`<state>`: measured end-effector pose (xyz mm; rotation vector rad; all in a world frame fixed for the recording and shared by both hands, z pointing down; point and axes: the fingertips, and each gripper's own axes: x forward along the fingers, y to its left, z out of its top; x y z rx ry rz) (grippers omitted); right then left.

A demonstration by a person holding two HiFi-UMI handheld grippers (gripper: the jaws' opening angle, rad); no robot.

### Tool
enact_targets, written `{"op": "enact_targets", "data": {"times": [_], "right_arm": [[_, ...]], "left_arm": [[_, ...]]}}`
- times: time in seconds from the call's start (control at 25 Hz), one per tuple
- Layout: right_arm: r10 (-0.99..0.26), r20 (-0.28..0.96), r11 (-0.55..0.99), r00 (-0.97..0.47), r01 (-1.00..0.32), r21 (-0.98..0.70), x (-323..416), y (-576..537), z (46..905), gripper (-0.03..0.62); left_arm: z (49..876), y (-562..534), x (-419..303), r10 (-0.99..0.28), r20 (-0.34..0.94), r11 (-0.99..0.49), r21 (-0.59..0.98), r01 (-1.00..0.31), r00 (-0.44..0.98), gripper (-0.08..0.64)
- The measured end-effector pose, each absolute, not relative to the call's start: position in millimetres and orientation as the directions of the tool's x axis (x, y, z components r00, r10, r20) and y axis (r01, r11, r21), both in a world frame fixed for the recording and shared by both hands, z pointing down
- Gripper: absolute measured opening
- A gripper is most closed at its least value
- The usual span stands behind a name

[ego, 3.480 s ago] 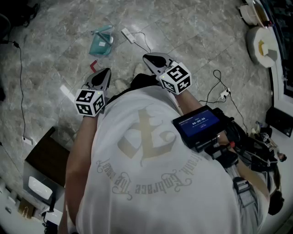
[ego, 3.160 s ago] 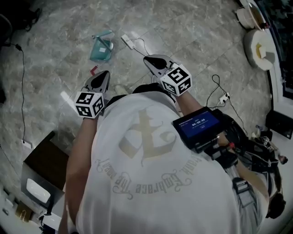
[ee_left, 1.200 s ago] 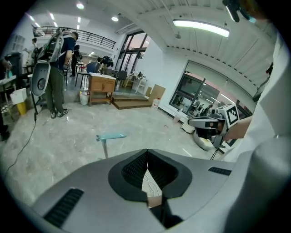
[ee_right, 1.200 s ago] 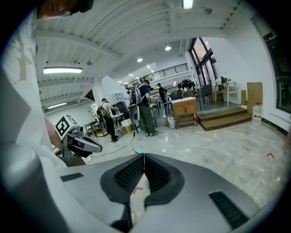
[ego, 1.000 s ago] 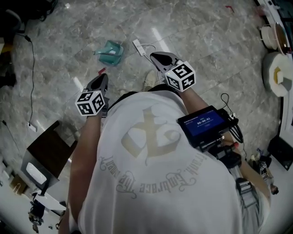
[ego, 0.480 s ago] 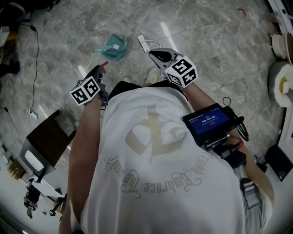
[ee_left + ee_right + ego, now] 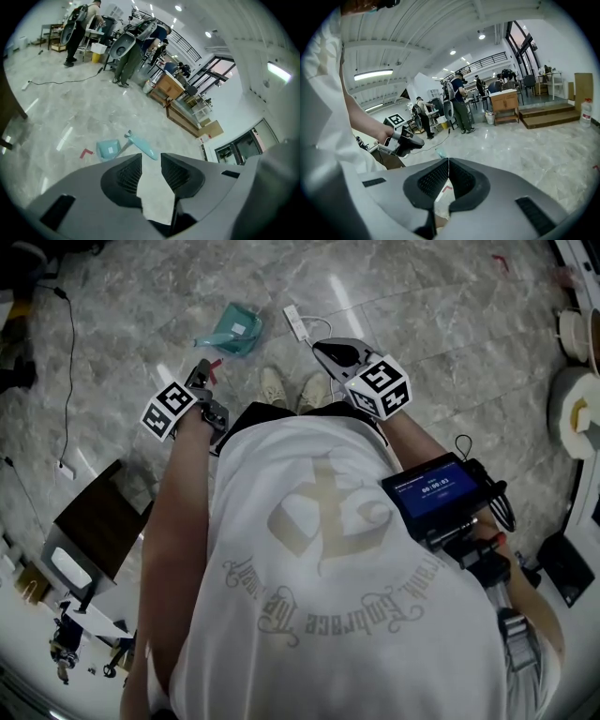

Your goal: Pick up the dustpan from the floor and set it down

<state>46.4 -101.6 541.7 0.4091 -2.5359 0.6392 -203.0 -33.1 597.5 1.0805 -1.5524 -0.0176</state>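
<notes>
At the left of the head view, the left gripper (image 7: 201, 377) hangs low over the marble floor (image 7: 422, 296) and points forward and down. In its own view the left gripper (image 7: 150, 158) has just been opening its jaws. They stand partly apart, and only bare floor shows between them.

The dustpan (image 7: 232, 331) lies flat on the floor, just ahead of that gripper and a little to its right, beyond a small red mark (image 7: 214, 363). Seen from the left gripper, the dustpan (image 7: 108, 150) has its scoop to the left. A long teal part, likely the handle (image 7: 143, 147), runs off to the right, so the long axis lies across the gripper's line of approach. The handle end sits just above the gap between the jaws.

Further right, past the person's feet (image 7: 295, 388), the right gripper (image 7: 334, 351) hovers beside a white power strip (image 7: 295, 322). In its own view the right gripper (image 7: 448, 160) has its jaws pressed together and holds nothing.

The left gripper looks plainly the nearer. The pickup probably turns on carrying it forward and slightly right, then lining its jaws up across the handle.
</notes>
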Motion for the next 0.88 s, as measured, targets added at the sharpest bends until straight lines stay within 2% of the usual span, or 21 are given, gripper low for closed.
{"op": "enact_targets", "data": {"times": [0.4,0.64,0.88], "right_arm": [[-0.184,0.543,0.839,-0.819,-0.419,-0.348,53.7,-109.2,538.4,0.017],[-0.217,0.566,0.816,-0.795,-0.466,-0.342,65.0,-116.1,539.6,0.017],[-0.267,0.598,0.763,-0.755,-0.545,-0.347,88.0,-121.5,547.1,0.017]], "left_arm": [[627.6,-54.7,-210.3,-0.573,0.819,0.731,0.53,-0.431,0.035,0.275],[649.4,-70.4,-209.9,-0.527,0.848,0.792,0.514,-0.33,0.058,0.276],[670.7,-70.0,-214.3,-0.408,0.912,0.87,0.401,-0.286,0.038,0.276]]}}
